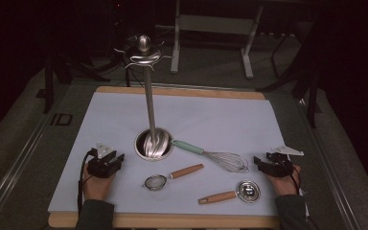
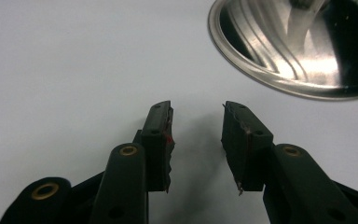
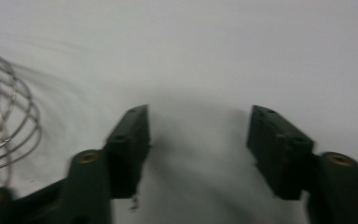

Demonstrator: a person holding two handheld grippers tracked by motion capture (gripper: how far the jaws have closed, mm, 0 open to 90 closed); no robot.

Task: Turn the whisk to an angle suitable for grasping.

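- High view: the tall steel utensil stand (image 1: 149, 103) rises from its round shiny base at the centre of the frame, on the pale sheet that covers the tabletop (image 1: 182, 93). Its hooks at the top are empty. Below and right of the base lie the wire whisk with a mint-green handle (image 1: 211, 155), the small mesh strainer with a wooden handle (image 1: 171, 176) and the steel measuring scoop with a wooden handle (image 1: 230, 193). The left gripper (image 1: 106, 163) rests at the lower left and the right gripper (image 1: 272, 165) at the lower right, both well apart from the tools.
- Left gripper view: the jaws stand apart with nothing between them. The round base of the stand is at the upper right, so I judge this hand should turn towards the strainer before closing.
- Right gripper view: the jaws are wide apart and empty, and the whisk wires are at the left edge. A good approach is probably to take a handle near its middle, so the tool stays level when lifted to a hook.
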